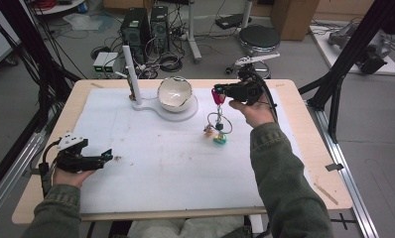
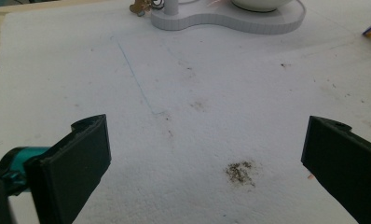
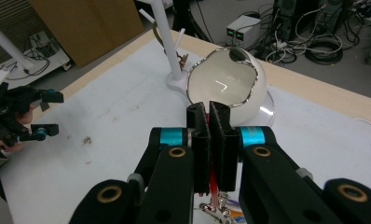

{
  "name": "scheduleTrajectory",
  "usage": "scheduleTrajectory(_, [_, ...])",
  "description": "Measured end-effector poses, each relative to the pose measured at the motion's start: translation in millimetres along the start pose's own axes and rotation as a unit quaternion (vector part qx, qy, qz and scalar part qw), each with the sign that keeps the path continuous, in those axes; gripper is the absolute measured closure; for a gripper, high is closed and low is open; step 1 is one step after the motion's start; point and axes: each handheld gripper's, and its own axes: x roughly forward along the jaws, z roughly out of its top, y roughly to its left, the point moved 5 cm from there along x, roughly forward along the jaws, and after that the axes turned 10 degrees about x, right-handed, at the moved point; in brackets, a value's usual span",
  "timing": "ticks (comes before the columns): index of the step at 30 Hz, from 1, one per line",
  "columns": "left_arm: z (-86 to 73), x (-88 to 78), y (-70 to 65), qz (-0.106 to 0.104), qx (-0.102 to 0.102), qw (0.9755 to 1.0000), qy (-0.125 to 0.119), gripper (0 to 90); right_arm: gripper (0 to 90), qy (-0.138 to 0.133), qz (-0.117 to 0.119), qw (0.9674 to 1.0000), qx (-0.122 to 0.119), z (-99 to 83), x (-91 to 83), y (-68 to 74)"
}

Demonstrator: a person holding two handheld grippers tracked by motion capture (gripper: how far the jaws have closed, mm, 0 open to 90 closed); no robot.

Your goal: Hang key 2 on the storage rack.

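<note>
so the keyring bunch [image 1: 218, 130] hangs by its pink tag [image 1: 218, 96] from the right gripper [image 1: 219, 92], clenched on the tag, just right of the white bowl [image 1: 174, 92], probably lifted to clear the bench [image 1: 290, 89]. left gripper [image 1: 107, 154] rests released well away from the bowl, likely idle.

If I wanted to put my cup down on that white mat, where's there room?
The widest bare patch is mid-mat, between the left gripper and the hanging keyring, on toward the near edge. The far middle is crowded: the white stand, the bowl and the right gripper holding the keyring.
</note>
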Motion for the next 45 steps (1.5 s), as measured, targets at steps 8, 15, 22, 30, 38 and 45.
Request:
scheduleTrajectory(8, [0.1, -0.5, -0.1, 0.0, -0.001, 1.0, -0.001, 1.7, 87.7, -0.004, 0.011, 0.9999, -0.008, 16.2, 4.0, 13.3])
scheduleTrajectory(15, [0.2, -0.9, 0.1, -0.001, 0.0, 1.0, -0.001, 1.7, 87.7, -0.002, 0.023, 0.9996, -0.016, 28.4, 10.4, 24.2])
scheduleTrajectory(22, [0.4, -1.0, 0.5, -0.001, -0.002, 1.0, -0.003, 1.7, 87.8, -0.002, 0.036, 0.9992, -0.017, 40.0, 18.3, 33.6])
scheduleTrajectory(30, [0.6, -0.8, 0.7, -0.003, -0.004, 1.0, -0.005, 1.7, 87.8, -0.003, 0.058, 0.9981, -0.02, 56.8, 29.0, 49.2])
scheduleTrajectory(38, [0.7, -1.0, 1.3, -0.003, -0.005, 1.0, -0.006, 1.8, 87.7, 0.007, 0.072, 0.9971, -0.025, 68.3, 47.6, 66.2])
scheduleTrajectory(45, [1.0, -1.8, 1.7, -0.007, -0.01, 0.9999, -0.009, 1.7, 87.7, 0.016, 0.077, 0.9964, -0.033, 74.7, 64.5, 77.3])
